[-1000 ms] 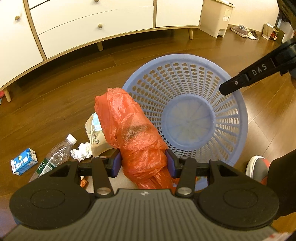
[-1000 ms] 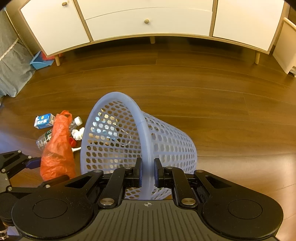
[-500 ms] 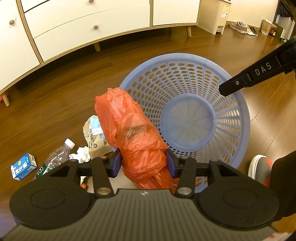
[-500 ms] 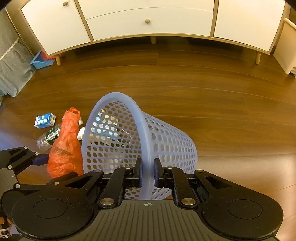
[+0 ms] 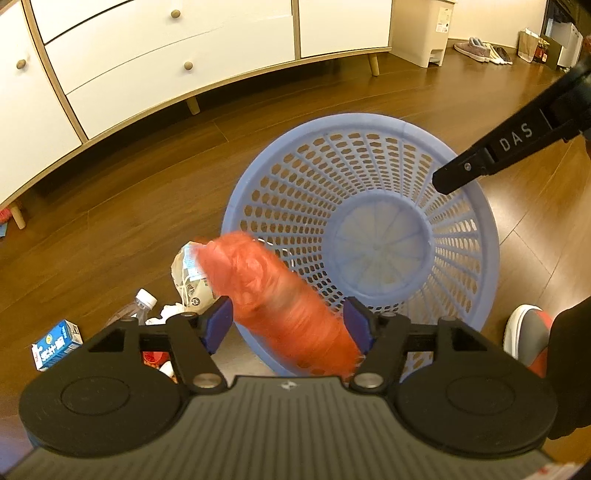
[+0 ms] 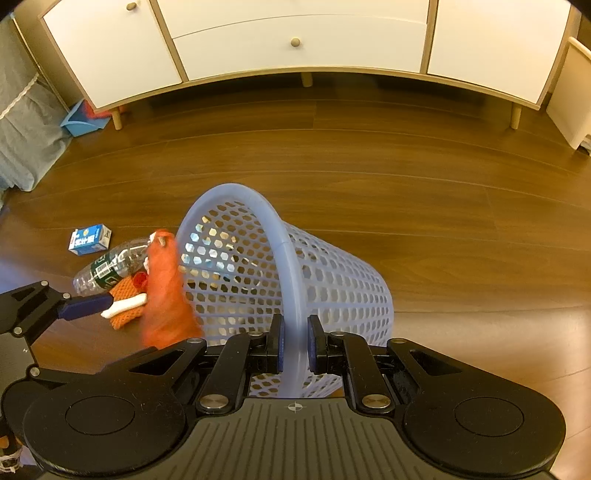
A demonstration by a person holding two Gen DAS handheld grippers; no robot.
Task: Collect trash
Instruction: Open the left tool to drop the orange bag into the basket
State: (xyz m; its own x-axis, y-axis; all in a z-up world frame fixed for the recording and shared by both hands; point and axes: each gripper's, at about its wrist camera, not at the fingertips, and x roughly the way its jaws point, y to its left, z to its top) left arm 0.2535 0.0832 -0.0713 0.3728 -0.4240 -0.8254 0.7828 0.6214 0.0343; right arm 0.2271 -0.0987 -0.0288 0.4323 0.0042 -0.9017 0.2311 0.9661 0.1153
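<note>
A lilac-blue mesh basket [image 5: 461, 258] lies tipped, its mouth facing my left gripper [image 5: 288, 326]. My right gripper [image 6: 294, 347] is shut on the basket's rim [image 6: 273, 229]; its finger [image 5: 465, 170] shows at the rim's upper right in the left wrist view. An orange plastic bag [image 5: 280, 295] is motion-blurred between the left gripper's spread blue pads, over the basket's near rim, with a gap at the left pad. In the right wrist view the orange bag [image 6: 166, 295] sits just outside the mouth, beside a left finger [image 6: 86, 307].
On the wood floor left of the basket lie a blue carton [image 6: 89, 240], a clear bottle [image 6: 110, 267], a paper wrapper [image 5: 188, 277], white tissue [image 5: 170, 312] and orange netting [image 6: 123, 295]. A white cabinet [image 6: 295, 33] stands behind. A person's shoe [image 5: 524, 332] is at right.
The left gripper's jaws have widened and let go of the orange bag, which now blurs as it moves toward the basket mouth. The right gripper keeps its hold on the rim.
</note>
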